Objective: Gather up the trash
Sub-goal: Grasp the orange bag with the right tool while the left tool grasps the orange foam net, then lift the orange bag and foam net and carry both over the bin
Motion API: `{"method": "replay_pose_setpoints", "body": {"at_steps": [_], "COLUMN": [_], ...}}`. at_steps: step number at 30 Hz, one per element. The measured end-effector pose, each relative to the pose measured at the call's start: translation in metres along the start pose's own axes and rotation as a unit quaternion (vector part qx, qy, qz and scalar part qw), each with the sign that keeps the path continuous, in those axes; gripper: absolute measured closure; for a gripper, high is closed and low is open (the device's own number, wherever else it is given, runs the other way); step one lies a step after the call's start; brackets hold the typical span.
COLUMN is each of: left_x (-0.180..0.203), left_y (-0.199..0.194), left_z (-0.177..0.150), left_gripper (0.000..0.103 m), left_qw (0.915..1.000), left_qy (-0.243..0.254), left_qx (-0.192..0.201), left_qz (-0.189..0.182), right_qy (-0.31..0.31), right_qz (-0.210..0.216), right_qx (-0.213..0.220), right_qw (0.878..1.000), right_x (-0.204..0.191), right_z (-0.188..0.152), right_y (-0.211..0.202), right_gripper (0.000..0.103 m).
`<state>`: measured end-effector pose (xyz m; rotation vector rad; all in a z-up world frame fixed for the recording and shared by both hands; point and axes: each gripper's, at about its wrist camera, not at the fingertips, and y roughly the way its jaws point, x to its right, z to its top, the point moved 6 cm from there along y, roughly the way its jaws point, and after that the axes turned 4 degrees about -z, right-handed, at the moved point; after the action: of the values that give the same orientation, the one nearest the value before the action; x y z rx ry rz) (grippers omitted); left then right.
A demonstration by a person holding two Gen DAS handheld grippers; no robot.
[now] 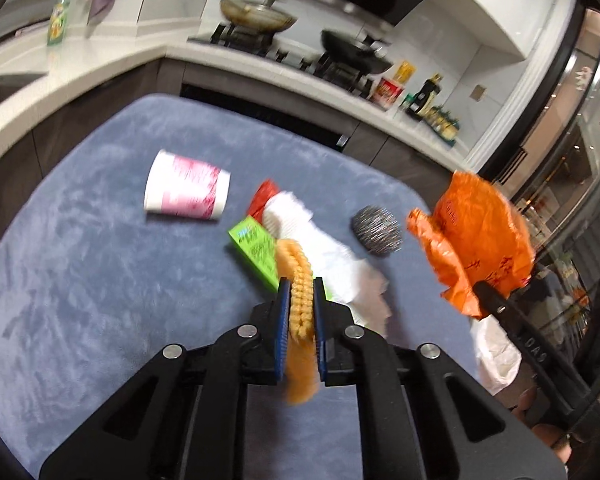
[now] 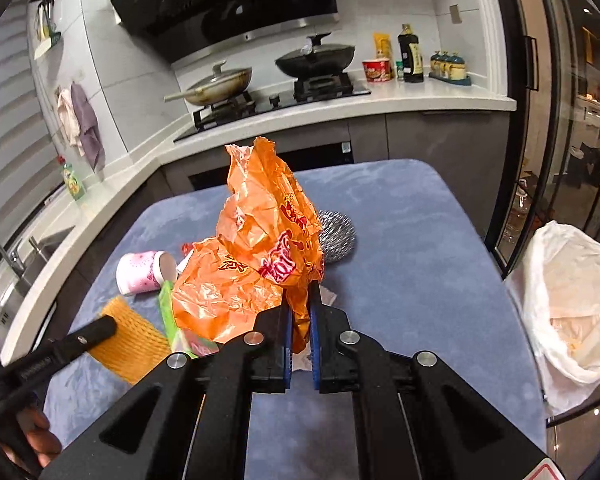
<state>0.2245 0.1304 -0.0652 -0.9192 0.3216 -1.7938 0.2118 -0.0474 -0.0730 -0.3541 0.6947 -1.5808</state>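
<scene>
Blue mat (image 2: 420, 264) | left fingers (image 1: 301, 304) clamp foam net (image 1: 300, 312) | right fingers (image 2: 300, 312) clamp orange bag (image 2: 256, 248)

Steel scourer (image 2: 338, 236) half hidden behind orange bag (image 2: 260, 256); green box (image 2: 172, 320) partly covered

The left claw (image 1: 301, 300) points forward and downward, its two blue-padded fingers (image 1: 283, 320) drawn close together and pinching a strip of yellow foam netting (image 1: 302, 304) that hangs through the gap. The right claw (image 2: 300, 312) is angled down in the same way, its jaws clamped on the lower edge of a crumpled orange plastic bag (image 2: 260, 256), which stands up above the fingertips. Each claw appears at the edge of the other's view, the two side by side and apart. A bare hand (image 2: 40, 440) grips the left handle from beneath.
</scene>
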Motion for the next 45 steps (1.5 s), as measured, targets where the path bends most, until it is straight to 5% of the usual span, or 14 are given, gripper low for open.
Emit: {"method": "replay_pose_setpoints", "body": {"at_steps": [18, 31, 45], "left_x": [0.122, 0.235, 0.329], "left_y": [-0.057, -0.064, -0.040], "left_z": [0.024, 0.022, 0.003], "left_gripper": [0.093, 0.093, 0.092], "left_qw": [0.9903, 0.9708, 0.9529], "left_qy": [0.096, 0.168, 0.223], "left_qx": [0.066, 0.091, 0.077], "left_qz": [-0.076, -0.145, -0.190], "right_qy": [0.042, 0.074, 0.104], "right_qz": [-0.012, -0.055, -0.115], "right_qx": [0.071, 0.122, 0.143], "right_qw": [0.997, 0.988, 0.978], "right_x": [0.060, 0.132, 0.212], "right_z": [0.016, 0.025, 0.026], "right_y": [-0.079, -0.135, -0.163], "right_gripper": [0.096, 0.096, 0.096]}}
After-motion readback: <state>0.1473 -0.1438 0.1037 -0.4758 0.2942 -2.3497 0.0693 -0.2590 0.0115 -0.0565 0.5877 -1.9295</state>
